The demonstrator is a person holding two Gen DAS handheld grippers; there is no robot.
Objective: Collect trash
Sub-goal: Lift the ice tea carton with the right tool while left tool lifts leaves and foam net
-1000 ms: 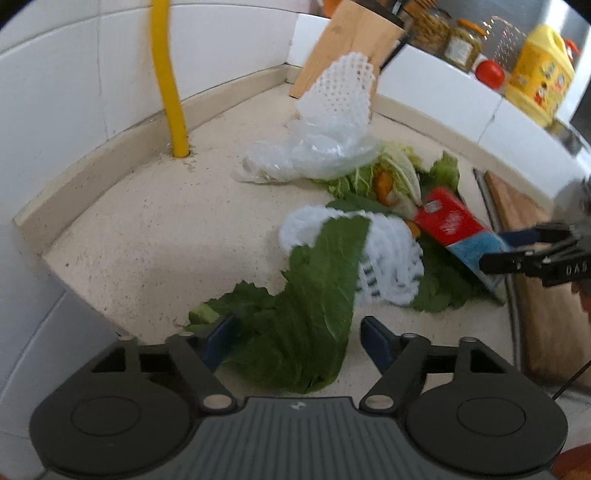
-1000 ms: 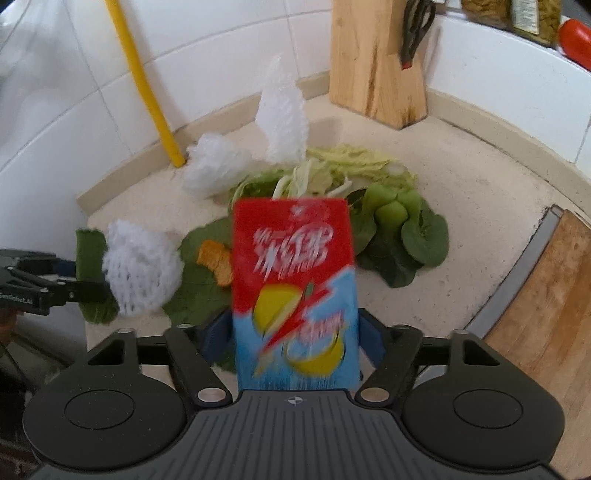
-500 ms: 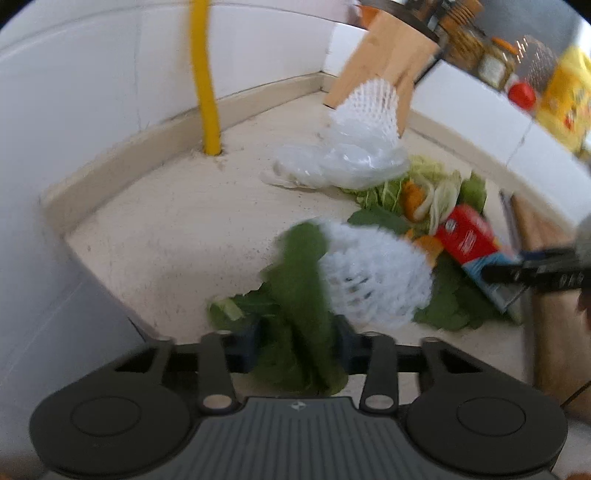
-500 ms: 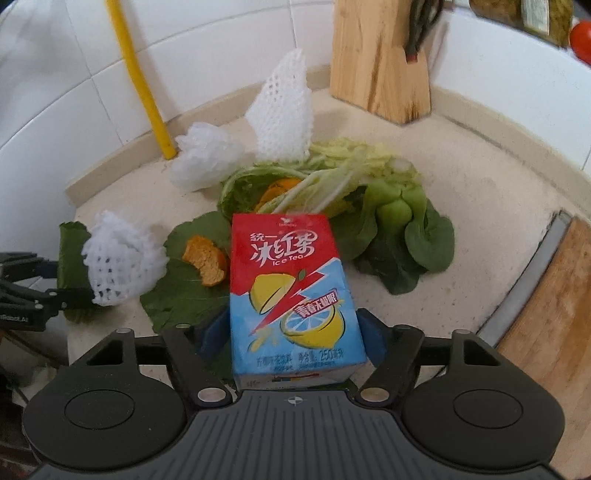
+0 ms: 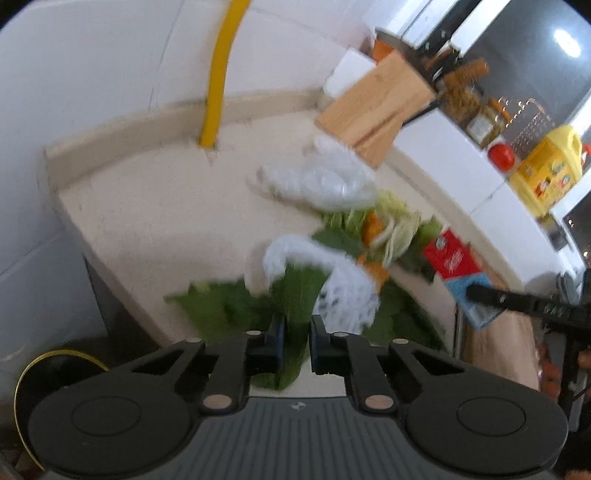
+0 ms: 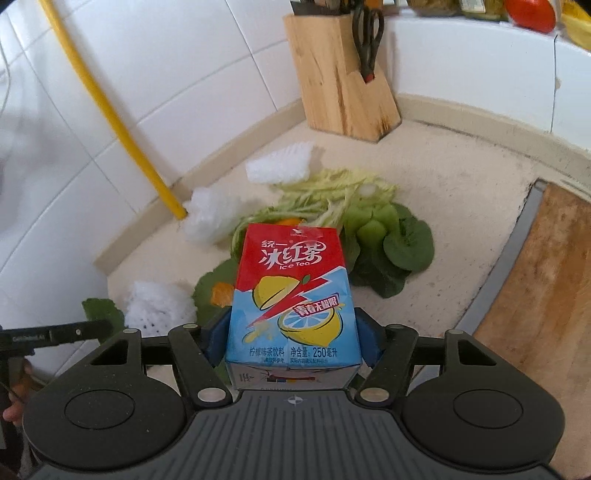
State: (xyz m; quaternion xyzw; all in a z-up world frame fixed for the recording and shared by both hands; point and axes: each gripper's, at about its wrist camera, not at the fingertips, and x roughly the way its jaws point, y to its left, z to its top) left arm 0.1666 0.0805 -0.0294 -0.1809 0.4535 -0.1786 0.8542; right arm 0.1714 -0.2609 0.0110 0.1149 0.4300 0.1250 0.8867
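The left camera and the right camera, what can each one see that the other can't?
Only the left camera shows the yellow oil jug and the left tongs closing on a green leaf. Only the right camera shows the scissors and the lemon picture on the carton. Both show the yellow pipe, knife block, white foam net and ice tea carton.

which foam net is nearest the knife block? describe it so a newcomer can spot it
Start at the wooden knife block in the counter's back corner. In front of it lies a flat white foam net, at the far edge of the shredded cabbage. Unlike the puffed net nearer the camera, it lies flat.
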